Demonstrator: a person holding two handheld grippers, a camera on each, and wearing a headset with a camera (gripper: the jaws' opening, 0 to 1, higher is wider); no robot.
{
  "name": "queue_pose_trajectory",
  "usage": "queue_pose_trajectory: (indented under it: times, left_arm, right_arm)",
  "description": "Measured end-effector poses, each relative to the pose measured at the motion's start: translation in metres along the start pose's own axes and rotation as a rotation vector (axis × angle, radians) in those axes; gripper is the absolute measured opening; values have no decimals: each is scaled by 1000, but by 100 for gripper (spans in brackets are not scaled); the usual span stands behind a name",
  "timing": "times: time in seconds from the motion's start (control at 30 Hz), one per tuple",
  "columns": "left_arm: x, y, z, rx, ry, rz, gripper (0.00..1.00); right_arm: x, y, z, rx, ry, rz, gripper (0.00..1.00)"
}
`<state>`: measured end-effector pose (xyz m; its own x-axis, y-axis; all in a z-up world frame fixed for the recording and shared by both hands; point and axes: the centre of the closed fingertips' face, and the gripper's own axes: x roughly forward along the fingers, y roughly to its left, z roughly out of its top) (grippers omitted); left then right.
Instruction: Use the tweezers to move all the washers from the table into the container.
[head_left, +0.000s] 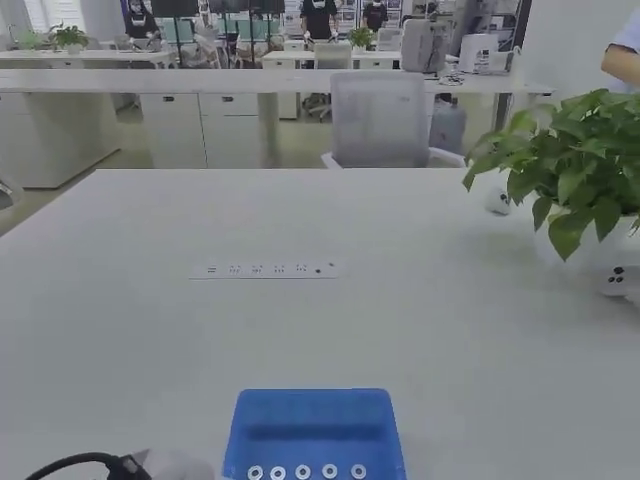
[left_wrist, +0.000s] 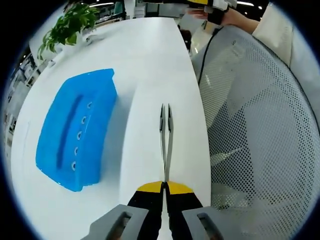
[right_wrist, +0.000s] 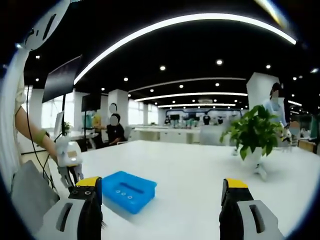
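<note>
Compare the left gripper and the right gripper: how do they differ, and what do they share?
The left gripper is shut on the tweezers; the right gripper is open, holding nothing. The left gripper points down at the table beside the container; the right gripper looks level across it. Both have yellow-tipped black jaws.

Counted 5 washers (head_left: 302, 471) on 1 blue container (head_left: 310, 425) beside L gripper (left_wrist: 164, 187), 1 pr tweezers (left_wrist: 165, 140) in its jaws, 1 power strip (head_left: 265, 270) and 1 potted plant (head_left: 570, 165) farther off.
</note>
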<state>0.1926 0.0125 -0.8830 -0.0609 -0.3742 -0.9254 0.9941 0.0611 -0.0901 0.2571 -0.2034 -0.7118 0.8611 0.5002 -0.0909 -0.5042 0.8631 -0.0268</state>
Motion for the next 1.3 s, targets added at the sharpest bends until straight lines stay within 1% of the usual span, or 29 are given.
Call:
queue_pose_trajectory:
  times: [0.03,0.07,0.1,0.13,0.23,0.27,0.33,0.37,0.4,0.43,0.47,0.5,0.57,0.6,0.63,0.7,0.73,0.77,0.83,0.9,0.93,0.97,1.03,1.1,1.17,1.2,1.23,1.27,1.3]
  left_arm:
    - [0,0,0,-7,1,1,0]
    - [0,-1,0,-38,-2,2,0]
    - [-1,0,1,-55,-10,7,1]
    - [-3,0,3,-97,-32,22,5]
    - [-12,-1,7,-161,-99,50,10]
    - [-18,0,7,-184,-125,80,11]
    - [-28,1,6,-224,-161,124,17]
    - [-36,1,6,-262,-202,158,20]
    - [-45,0,7,-302,-254,189,24]
    - [-52,0,6,-344,-290,214,26]
    - [-59,0,6,-369,-330,235,27]
    - [-70,-1,6,-397,-387,269,27]
    - [-89,-1,3,-457,-472,352,29]
    - [-92,-1,2,-467,-487,368,33]
    - [-102,-2,-2,-494,-524,413,35]
    - [-118,-2,-8,-522,-575,493,40]
    - [-121,-2,-9,-527,-585,508,41]
    - [-132,-3,-11,-551,-633,566,44]
    - [-144,-3,-11,-572,-686,626,50]
    - [-152,-4,-10,-588,-731,666,53]
    - [-157,-3,-10,-602,-758,707,53]
    - [-161,-2,-10,-608,-776,729,55]
    - [-166,-1,-9,-625,-812,781,62]
    - [-167,1,-10,-654,-837,803,71]
    - [-173,4,-10,-688,-893,834,76]
    - [-177,6,-11,-713,-926,856,78]
    - [-180,8,-13,-728,-952,862,81]
    - [-185,10,-13,-747,-1004,874,85]
    - [-187,11,-14,-765,-1028,880,89]
  right_arm:
    - [0,-1,-4,-14,22,2,99]
    - [-1,-2,-10,-24,51,2,99]
    - [-1,-2,-13,-24,63,2,99]
    - [-2,-3,-14,-18,61,4,99]
    - [-4,-7,-15,9,59,3,98]
    - [-5,-7,-15,17,56,0,98]
    - [-7,-9,-13,32,44,-8,98]
    - [-7,-10,-12,37,38,-12,98]
    - [-7,-11,-13,35,38,-15,98]
    - [-8,-11,-13,31,42,-17,98]
    - [-8,-11,-14,24,45,-18,99]
    - [-8,-11,-14,15,48,-16,99]
    - [-9,-9,-15,9,49,-8,99]
    - [-9,-8,-15,7,49,-7,99]
    - [-9,-8,-16,2,54,-3,99]
    - [-9,-7,-18,-2,66,1,99]
    - [-9,-7,-18,-2,67,3,99]
    - [-9,-5,-18,-1,68,8,99]
    - [-9,-4,-18,-3,69,12,99]
    - [-10,-2,-19,-13,76,16,99]
    - [-10,-2,-19,-20,79,16,99]
    - [-10,-2,-19,-28,80,13,99]
    - [-11,-2,-18,-37,78,9,99]
    - [-11,-1,-18,-32,77,9,99]
    - [-12,-1,-18,-28,79,8,99]
    - [-12,-1,-18,-27,77,6,99]
    - [-12,-1,-17,-26,74,6,99]
    - [-12,-1,-17,-25,73,6,99]
    - [-12,0,-17,-23,74,8,99]
